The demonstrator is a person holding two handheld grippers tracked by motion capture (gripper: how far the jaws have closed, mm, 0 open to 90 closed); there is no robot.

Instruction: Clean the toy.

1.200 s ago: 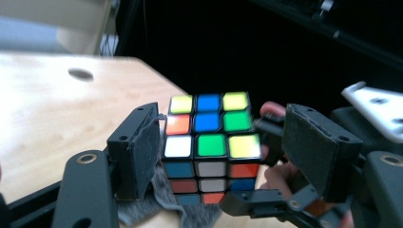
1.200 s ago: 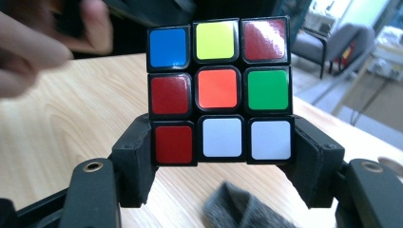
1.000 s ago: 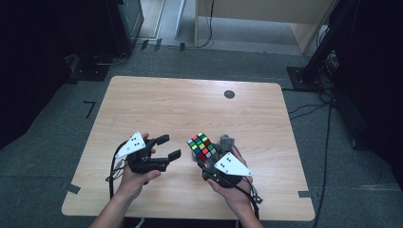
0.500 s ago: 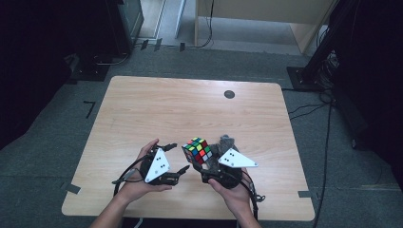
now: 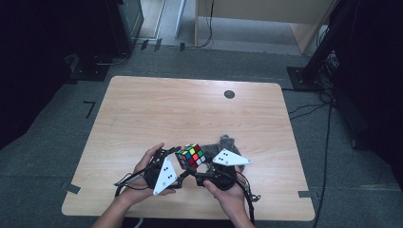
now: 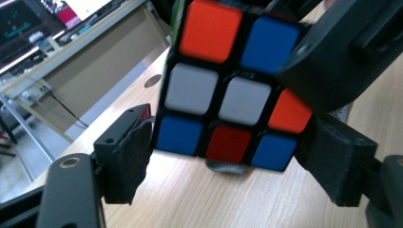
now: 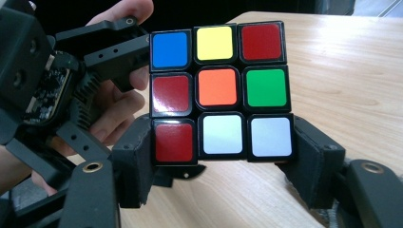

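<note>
A scrambled Rubik's cube point(image 5: 191, 155) hangs just above the near part of the wooden table point(image 5: 190, 109), between both hands. In the right gripper view the cube point(image 7: 218, 90) shows an orange centre, and my right gripper point(image 7: 221, 161) is shut with its pads pressed on the cube's bottom row. My left gripper point(image 6: 223, 161) comes from the other side, its two pads against the bottom row of the cube point(image 6: 223, 95). From above, the left gripper point(image 5: 177, 159) and right gripper point(image 5: 197, 167) meet at the cube.
A small grey fuzzy lump point(image 5: 228, 141) lies on the table just behind the right gripper. A black round mark point(image 5: 229, 94) sits near the far edge. Dark equipment and cables stand on the floor around the table.
My left gripper swung in from the left and now has its jaws around the cube. The right gripper lifted and tilted the cube slightly toward the left hand.
</note>
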